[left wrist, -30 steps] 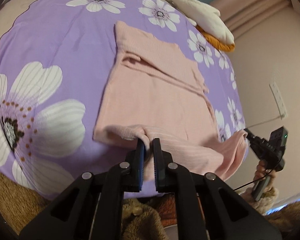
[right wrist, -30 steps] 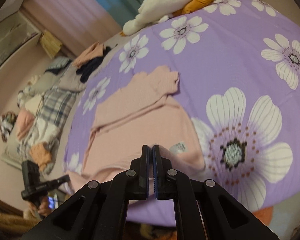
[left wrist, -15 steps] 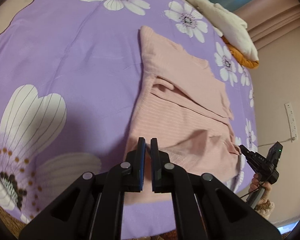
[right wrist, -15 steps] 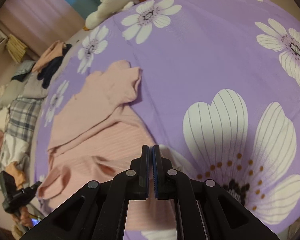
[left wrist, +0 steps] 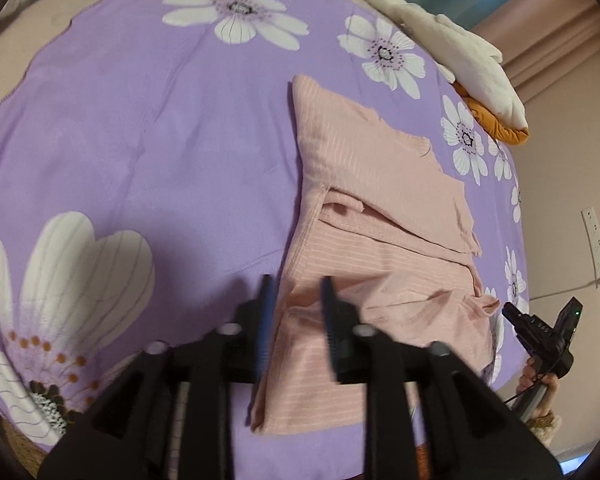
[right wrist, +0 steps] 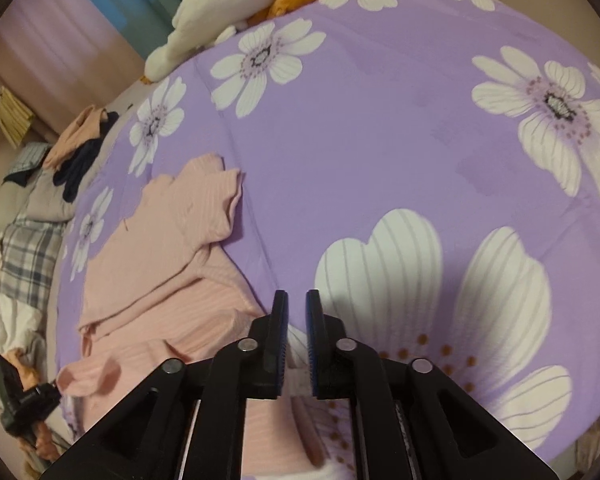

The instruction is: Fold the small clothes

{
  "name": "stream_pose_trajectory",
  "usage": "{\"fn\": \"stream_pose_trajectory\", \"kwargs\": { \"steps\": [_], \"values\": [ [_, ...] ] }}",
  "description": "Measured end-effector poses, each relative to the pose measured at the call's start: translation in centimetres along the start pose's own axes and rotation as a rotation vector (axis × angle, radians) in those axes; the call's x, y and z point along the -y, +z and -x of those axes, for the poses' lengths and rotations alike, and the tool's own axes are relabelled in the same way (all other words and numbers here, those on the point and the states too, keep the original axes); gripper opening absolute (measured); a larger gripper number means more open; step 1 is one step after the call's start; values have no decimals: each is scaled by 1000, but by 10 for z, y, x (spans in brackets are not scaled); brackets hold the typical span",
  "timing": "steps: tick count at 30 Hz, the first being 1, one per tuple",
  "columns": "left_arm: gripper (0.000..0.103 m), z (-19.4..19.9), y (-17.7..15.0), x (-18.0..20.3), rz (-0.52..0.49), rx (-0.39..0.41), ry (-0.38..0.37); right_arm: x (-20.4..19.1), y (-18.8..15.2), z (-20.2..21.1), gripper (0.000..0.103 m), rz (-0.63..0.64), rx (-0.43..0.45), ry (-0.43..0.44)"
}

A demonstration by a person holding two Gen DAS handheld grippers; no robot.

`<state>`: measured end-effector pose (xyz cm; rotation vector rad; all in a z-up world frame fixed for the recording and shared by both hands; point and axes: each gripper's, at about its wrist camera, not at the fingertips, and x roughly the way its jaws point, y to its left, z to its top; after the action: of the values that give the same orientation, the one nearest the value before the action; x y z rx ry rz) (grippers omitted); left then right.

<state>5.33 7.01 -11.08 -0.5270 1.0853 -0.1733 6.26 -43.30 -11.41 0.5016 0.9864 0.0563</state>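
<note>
A pink ribbed garment (left wrist: 380,248) lies folded on the purple flowered bedsheet (left wrist: 160,128). My left gripper (left wrist: 296,292) hovers over its near left edge. Its jaws are opening, blurred, with pink cloth lying loose between them and no pad pressing on it. In the right wrist view the garment (right wrist: 160,272) sits to the left of my right gripper (right wrist: 296,300). Those jaws are opening too, and only sheet shows in the gap. Each view shows the other gripper in a hand: the right gripper (left wrist: 512,314) just off the garment's near right corner, the left gripper (right wrist: 50,394) at its near left corner.
A white and orange plush toy (left wrist: 460,52) lies at the bed's far end, also the plush toy (right wrist: 240,4). A heap of other clothes (right wrist: 36,248) covers the bed's left side. A wall socket (left wrist: 594,240) and a cable sit on the wall to the right.
Both grippers were shut and carried the garment's near hem forward over its body. Now both sets of jaws have parted and the cloth lies doubled over on the sheet.
</note>
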Motion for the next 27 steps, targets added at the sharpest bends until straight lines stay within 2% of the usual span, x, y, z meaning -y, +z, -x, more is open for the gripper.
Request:
{"fn": "stream_pose_trajectory", "kwargs": {
  "steps": [2,4,6,8,12,16,17,18,20,23,27],
  "values": [
    [47,2,-4,2,-22,9,8,1,-5,3,49,12,0,1],
    [54,0,-8,7,-63,10,21,-5,-8,0,50,43,-17,15],
    [56,-5,-14,11,-107,5,22,-12,-13,-6,50,76,-45,35],
    [61,-11,-16,13,-121,-12,13,-19,-17,-16,50,107,-73,29],
    [64,-21,-16,15,-120,-31,18,-35,-18,-38,50,169,-111,6],
    [64,-27,-5,12,-78,-24,14,-48,-8,-53,49,223,-82,-72],
    [64,-27,-1,10,-63,-19,27,-50,-4,-56,45,223,-72,-67],
    [64,-26,1,9,-56,-15,40,-52,-2,-58,28,226,-75,-55],
    [64,-20,4,5,-44,4,56,-53,-1,-61,13,229,-88,-24],
    [64,-8,3,-3,-35,7,41,-53,-2,-58,10,229,-72,-25],
    [64,1,-6,-10,-52,-4,56,-44,-2,-53,10,150,-50,9]
  ]
}}
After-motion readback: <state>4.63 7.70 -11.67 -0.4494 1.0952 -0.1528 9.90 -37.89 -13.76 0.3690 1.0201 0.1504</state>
